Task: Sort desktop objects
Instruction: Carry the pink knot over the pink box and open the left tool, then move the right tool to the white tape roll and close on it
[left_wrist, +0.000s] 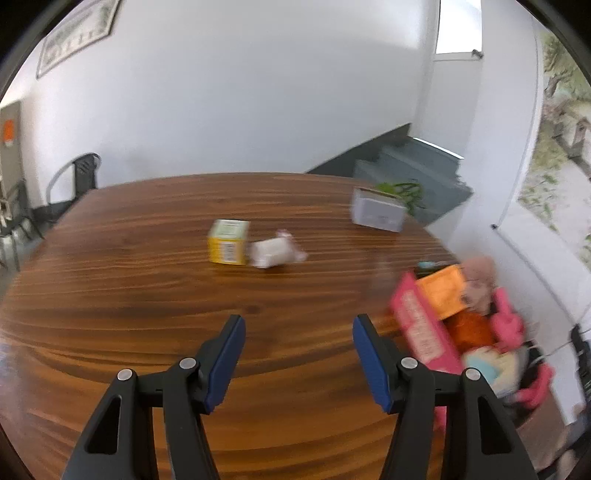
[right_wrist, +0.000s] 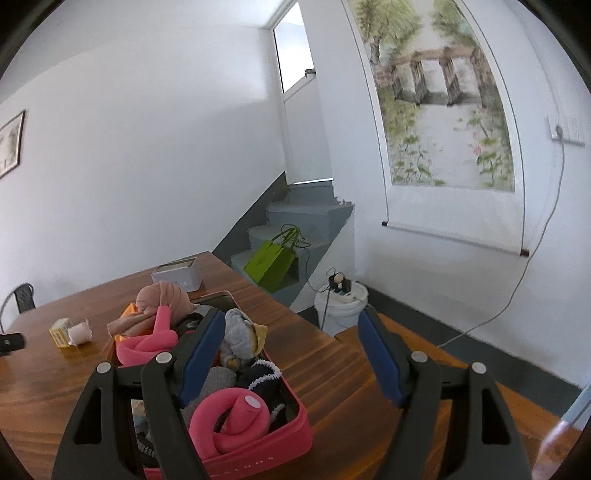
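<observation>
Still loose on the brown wooden counter (left_wrist: 129, 280): small yellow cardboard box (left_wrist: 228, 242), light and rigid, grip flat sides; soft white rolled cloth (left_wrist: 275, 253) touching it; left tongs (left_wrist: 298, 360) and right tongs (right_wrist: 291, 354) both wide, empty.

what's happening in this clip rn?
Tabletop sorting, between grabs. Both grippers are open and hold nothing. The left gripper faces the yellow box and white roll, loose on the wooden table. The right gripper hovers by the red bin, already stuffed with soft items.

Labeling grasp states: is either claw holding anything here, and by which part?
Nothing is held. The left claw is open over bare table; the right claw is open above the pink box, gripping nothing.
</observation>
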